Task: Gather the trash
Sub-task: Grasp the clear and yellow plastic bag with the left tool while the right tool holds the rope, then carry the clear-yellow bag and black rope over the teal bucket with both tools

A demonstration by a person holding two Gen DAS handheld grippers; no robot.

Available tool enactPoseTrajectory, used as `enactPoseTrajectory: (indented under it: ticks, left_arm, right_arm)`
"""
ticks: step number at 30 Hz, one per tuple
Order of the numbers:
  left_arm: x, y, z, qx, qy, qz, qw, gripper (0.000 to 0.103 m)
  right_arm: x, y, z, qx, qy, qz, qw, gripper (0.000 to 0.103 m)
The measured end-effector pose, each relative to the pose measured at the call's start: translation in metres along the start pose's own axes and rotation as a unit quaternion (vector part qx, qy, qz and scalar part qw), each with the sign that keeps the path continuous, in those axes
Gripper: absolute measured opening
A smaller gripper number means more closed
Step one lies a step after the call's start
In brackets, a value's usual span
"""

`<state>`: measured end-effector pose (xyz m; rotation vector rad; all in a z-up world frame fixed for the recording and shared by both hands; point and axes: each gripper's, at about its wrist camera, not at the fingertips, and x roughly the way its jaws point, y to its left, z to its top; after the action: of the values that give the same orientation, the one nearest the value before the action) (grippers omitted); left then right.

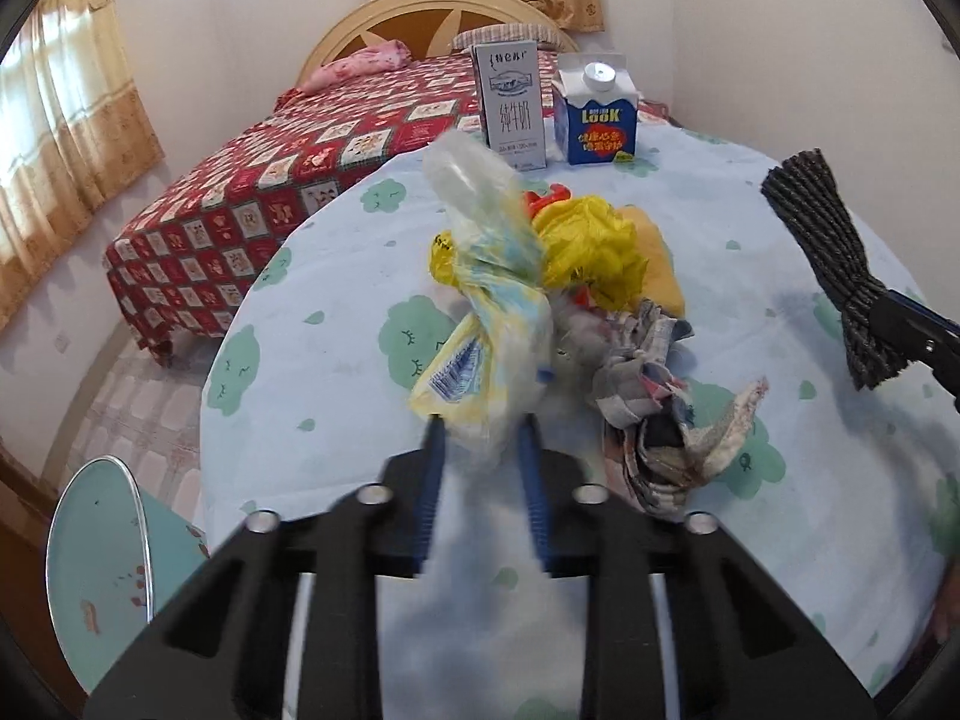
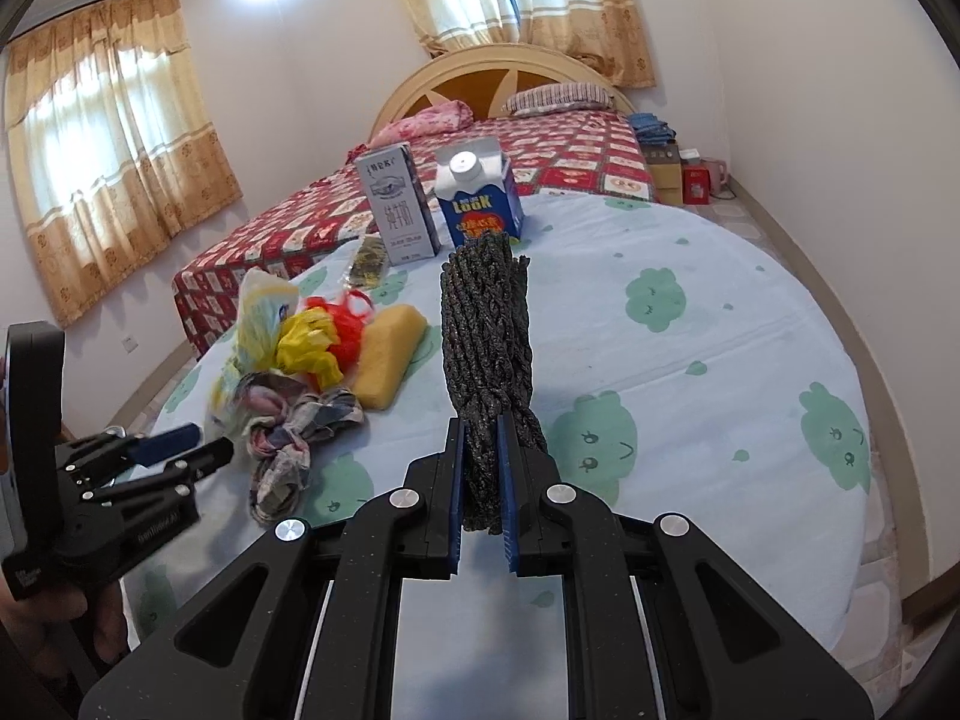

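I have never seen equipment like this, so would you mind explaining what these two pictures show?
There is no robot here: a person holds a two-finger gripper in each hand, each with a camera looking along its fingers. One picture is the left gripper's view, the other the right's. On the table lie a yellow bag, a sponge and a crumpled rag; a grey carton and a blue carton stand behind. The left gripper appears clamped on a pale plastic wrapper; the right gripper is shut on a dark twisted cloth.

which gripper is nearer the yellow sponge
Left. The left gripper is at the trash pile beside the yellow sponge; the right gripper, gripping a dark braided bundle, sits off to the sponge's right.
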<state>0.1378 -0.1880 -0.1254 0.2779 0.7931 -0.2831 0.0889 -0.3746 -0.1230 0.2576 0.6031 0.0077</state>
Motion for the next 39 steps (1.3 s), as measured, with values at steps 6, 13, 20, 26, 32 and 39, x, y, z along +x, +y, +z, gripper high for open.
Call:
enactPoseTrajectory:
  ticks: [6, 13, 20, 26, 32, 39]
  left_arm:
    - [-0.03, 0.023, -0.007, -0.004, -0.024, -0.007, 0.9997, 0.001]
    - [-0.041, 0.043, -0.014, -0.022, -0.038, 0.002, 0.999, 0.007]
    - [-0.03, 0.016, -0.01, -0.007, -0.039, -0.01, 0.9992, 0.042]
    - [-0.004, 0.002, 0.007, -0.002, -0.029, -0.013, 0.9995, 0.04]
    - [0.001, 0.016, 0.009, -0.007, -0.013, -0.019, 0.9997, 0.007]
    - [-0.037, 0.048, -0.001, -0.012, -0.038, -0.016, 0.9991, 0.006]
  right_arm:
    - [-0.006, 0.013, 0.005, -0.01, -0.009, 0.003, 1.0, 0.011]
    - [-0.004, 0.028, 0.008, -0.019, -0.01, 0.003, 1.0, 0.011]
    - [0.004, 0.01, 0.006, -0.002, -0.002, -0.024, 1.0, 0.011]
    - [0.007, 0.003, 0.003, 0.005, 0.0, -0.02, 1.0, 0.011]
    - [0.004, 0.009, 0.004, 0.001, -0.003, 0.0, 1.0, 0.011]
    - [-0.004, 0.033, 0.007, -0.019, -0.01, 0.015, 1.0, 0.011]
